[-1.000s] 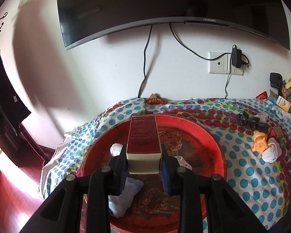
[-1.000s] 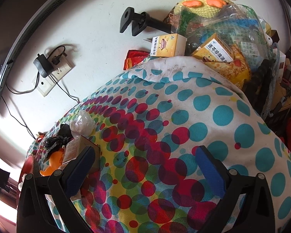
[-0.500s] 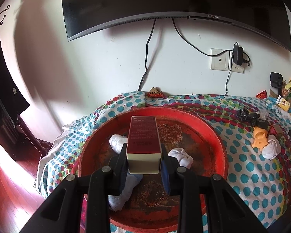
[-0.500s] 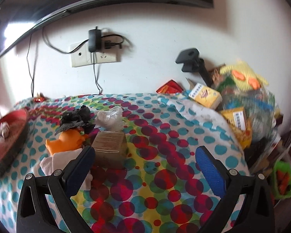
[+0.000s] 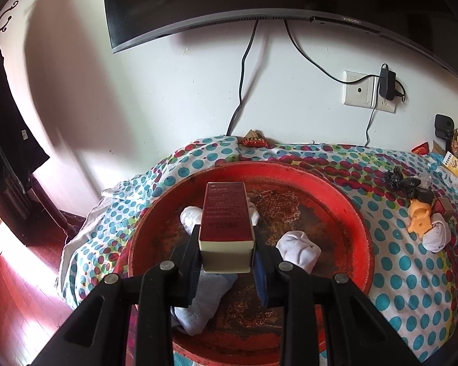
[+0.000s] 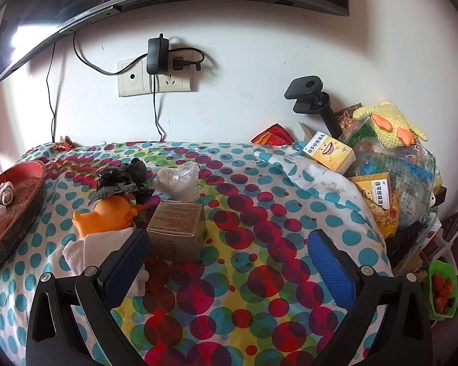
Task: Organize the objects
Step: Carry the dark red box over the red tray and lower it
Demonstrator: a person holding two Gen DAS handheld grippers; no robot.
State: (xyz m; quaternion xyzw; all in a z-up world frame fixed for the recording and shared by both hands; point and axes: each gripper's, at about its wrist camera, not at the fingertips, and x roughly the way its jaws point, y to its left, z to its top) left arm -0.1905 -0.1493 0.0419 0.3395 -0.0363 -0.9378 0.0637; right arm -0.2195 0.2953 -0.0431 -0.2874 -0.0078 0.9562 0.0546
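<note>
— Over the red tray [image 5: 345, 213], on a bed spread with a polka-dot cover [image 6: 259, 213]: why does the left gripper [image 5: 226, 262] carry that red box [image 5: 226, 216] so level?

— Its jaws are clamped on the box's near end, one pad on each side, and the box points straight out above the tray. Held level, it looks set to go down flat among the rolled white socks [image 5: 299, 248] already gathered there.

— And the right gripper [image 6: 229, 262]?

— It hangs low over the cover with jaws spread wide and nothing between them. A tan carton [image 6: 177, 231] stands just beside its left finger, with an orange duck toy [image 6: 103, 213], a white cloth [image 6: 91, 247] and a black bag [image 6: 122, 177] clustered behind.

— So the carton comes next?

— Likely; the gripper sits a little to its right, so it would need to shift left first.
</note>
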